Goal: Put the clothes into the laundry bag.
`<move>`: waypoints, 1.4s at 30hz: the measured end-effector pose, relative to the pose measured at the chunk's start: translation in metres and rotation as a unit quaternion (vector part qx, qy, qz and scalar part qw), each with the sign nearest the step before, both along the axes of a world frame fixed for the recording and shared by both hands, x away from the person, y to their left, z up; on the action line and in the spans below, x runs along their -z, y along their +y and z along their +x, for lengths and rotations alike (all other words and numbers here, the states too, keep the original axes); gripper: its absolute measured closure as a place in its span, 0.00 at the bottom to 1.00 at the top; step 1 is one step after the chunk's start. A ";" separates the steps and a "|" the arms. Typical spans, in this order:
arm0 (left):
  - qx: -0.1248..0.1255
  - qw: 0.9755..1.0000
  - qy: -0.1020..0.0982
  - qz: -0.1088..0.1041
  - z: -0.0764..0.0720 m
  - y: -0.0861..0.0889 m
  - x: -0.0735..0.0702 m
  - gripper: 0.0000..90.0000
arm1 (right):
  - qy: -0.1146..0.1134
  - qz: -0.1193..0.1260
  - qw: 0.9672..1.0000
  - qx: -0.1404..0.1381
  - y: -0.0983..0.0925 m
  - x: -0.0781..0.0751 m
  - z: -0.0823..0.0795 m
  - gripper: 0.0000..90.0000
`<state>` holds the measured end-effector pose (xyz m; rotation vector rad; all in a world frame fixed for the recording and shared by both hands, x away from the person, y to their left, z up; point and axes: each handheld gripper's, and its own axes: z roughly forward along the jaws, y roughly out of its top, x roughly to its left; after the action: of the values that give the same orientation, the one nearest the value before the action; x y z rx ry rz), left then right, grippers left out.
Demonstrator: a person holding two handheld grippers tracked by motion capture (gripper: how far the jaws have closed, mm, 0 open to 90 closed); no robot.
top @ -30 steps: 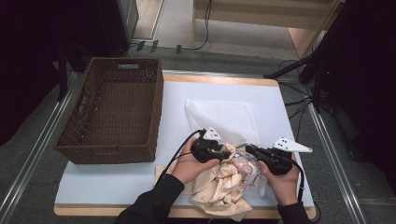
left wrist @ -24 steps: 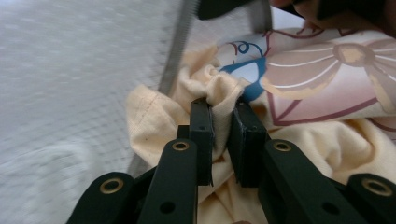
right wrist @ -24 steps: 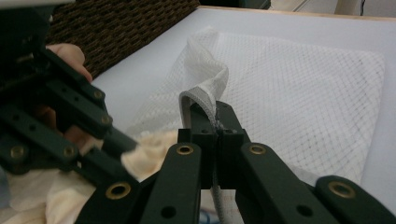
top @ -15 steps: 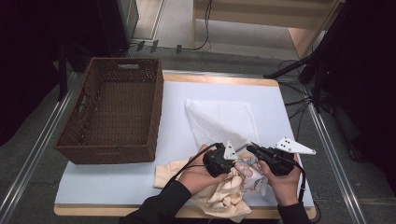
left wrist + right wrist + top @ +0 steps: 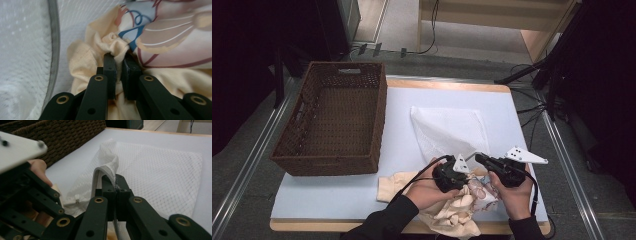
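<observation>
**Cloth and Mesh Bag Pinched at the Desk's Near Edge**

The left claw (image 5: 119,72) grips a bunched fold of a soft cream cloth (image 5: 90,50); its jaws have just been closing and now pinch the fabric between the pads. The crumpled cloth carries a print of blue, maroon and pink lines, with no readable writing. It lies at the near edge of the desk (image 5: 362,190), under both hands. The right claw (image 5: 117,191) clamps the grey zipper edge of a white mesh bag (image 5: 160,170), a thin net with a diamond weave that spreads flat ahead of the jaws. A dark brown woven wicker basket (image 5: 332,125), rectangular, stands to the left.
</observation>
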<state>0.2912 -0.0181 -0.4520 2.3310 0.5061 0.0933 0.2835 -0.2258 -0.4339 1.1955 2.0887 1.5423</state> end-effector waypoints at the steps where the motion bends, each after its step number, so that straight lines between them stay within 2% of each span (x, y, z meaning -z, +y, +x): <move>1: -0.007 1.000 -0.004 0.010 0.001 0.000 0.001 0.93 | -0.003 0.002 1.000 -0.001 -0.001 -0.001 0.000 0.99; 3: -0.037 0.999 -0.022 0.029 0.003 0.001 0.002 0.95 | -0.009 0.007 1.000 0.000 -0.002 -0.003 -0.002 0.99; 4: -0.057 0.997 -0.028 0.039 0.004 0.003 0.001 0.96 | -0.013 0.008 1.000 0.000 -0.002 -0.004 -0.003 0.99; 6: -0.110 0.992 -0.044 0.048 0.007 0.008 -0.001 0.96 | -0.018 0.011 1.000 -0.002 -0.003 -0.007 -0.005 0.99; 7: -0.139 0.987 -0.056 0.054 0.009 0.013 -0.002 0.96 | -0.019 0.011 1.000 -0.001 -0.003 -0.009 -0.006 0.99; 8: -0.159 0.984 -0.057 0.053 0.013 0.018 -0.003 0.96 | -0.023 0.011 1.000 -0.002 -0.003 -0.010 -0.006 0.99; 9: -0.173 0.982 -0.051 0.051 0.016 0.023 -0.003 0.96 | -0.024 0.012 1.000 -0.001 -0.003 -0.010 -0.007 0.99; 10: -0.182 0.981 -0.047 0.051 0.018 0.027 -0.002 0.96 | -0.023 0.010 1.000 -0.002 -0.003 -0.010 -0.007 0.99; 11: -0.184 0.981 -0.045 0.049 0.018 0.030 -0.001 0.95 | -0.020 0.009 1.000 -0.003 -0.002 -0.010 -0.007 0.99; 13: -0.174 0.984 -0.032 0.030 0.017 0.034 -0.002 0.86 | -0.014 0.003 1.000 -0.005 -0.001 -0.006 -0.005 0.99; 16: -0.164 0.986 -0.007 -0.018 0.012 0.041 -0.009 0.67 | -0.004 -0.001 1.000 -0.004 0.001 -0.002 -0.004 0.99; 17: -0.158 0.987 -0.005 -0.024 0.010 0.042 -0.013 0.63 | -0.002 -0.002 1.000 -0.004 0.001 -0.001 -0.003 0.99; 19: -0.135 0.990 -0.006 -0.030 0.003 0.041 -0.021 0.54 | 0.000 -0.003 1.000 -0.005 0.001 0.000 -0.002 0.99; 20: -0.123 0.992 -0.012 -0.038 -0.001 0.040 -0.026 0.50 | 0.002 -0.002 1.000 -0.006 0.001 0.000 -0.002 0.99; 23: -0.093 0.993 -0.012 -0.071 -0.011 0.038 -0.039 0.44 | 0.003 -0.005 1.000 -0.006 0.002 0.001 -0.002 0.99; 25: -0.066 0.993 0.002 -0.095 -0.015 0.034 -0.043 0.40 | 0.004 -0.003 1.000 -0.006 0.002 0.002 -0.002 0.99; 26: -0.056 0.994 0.009 -0.096 -0.016 0.031 -0.042 0.37 | 0.006 -0.003 1.000 -0.007 0.003 0.002 -0.002 0.99; 27: -0.044 0.995 0.013 -0.088 -0.018 0.026 -0.040 0.35 | 0.003 -0.004 1.000 -0.007 0.003 0.002 -0.002 0.99; 30: -0.025 0.998 0.014 -0.047 -0.020 0.009 -0.026 0.32 | 0.003 -0.005 1.000 -0.011 0.004 0.001 -0.003 0.99; 32: -0.027 0.998 0.042 -0.028 -0.016 -0.001 -0.013 0.30 | 0.004 -0.005 1.000 -0.013 0.005 0.001 -0.003 0.99; 33: -0.032 0.998 0.057 -0.017 -0.012 -0.005 -0.005 0.30 | 0.005 -0.004 1.000 -0.014 0.005 0.001 -0.004 0.99; 35: -0.036 0.997 0.072 -0.020 -0.009 -0.008 0.002 0.33 | 0.006 -0.004 1.000 -0.016 0.006 0.001 -0.004 0.99; 36: -0.036 0.997 0.071 -0.022 -0.009 -0.008 0.002 0.39 | 0.006 -0.004 1.000 -0.017 0.006 0.001 -0.004 0.99; 39: -0.041 0.998 0.050 -0.020 -0.011 -0.005 -0.004 0.77 | 0.004 -0.004 1.000 -0.017 0.005 0.000 -0.006 0.99; 40: -0.046 0.998 0.045 -0.018 -0.011 -0.005 -0.006 0.82 | 0.003 -0.002 1.000 -0.018 0.005 0.000 -0.006 0.99; 42: -0.069 0.997 0.030 -0.025 -0.010 0.001 -0.012 0.85 | -0.001 0.000 1.000 -0.018 0.006 -0.002 -0.008 0.99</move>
<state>0.2811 -0.0167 -0.4400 2.2539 0.6912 0.0736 0.2759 -0.2202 -0.4317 1.1624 2.1199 1.5577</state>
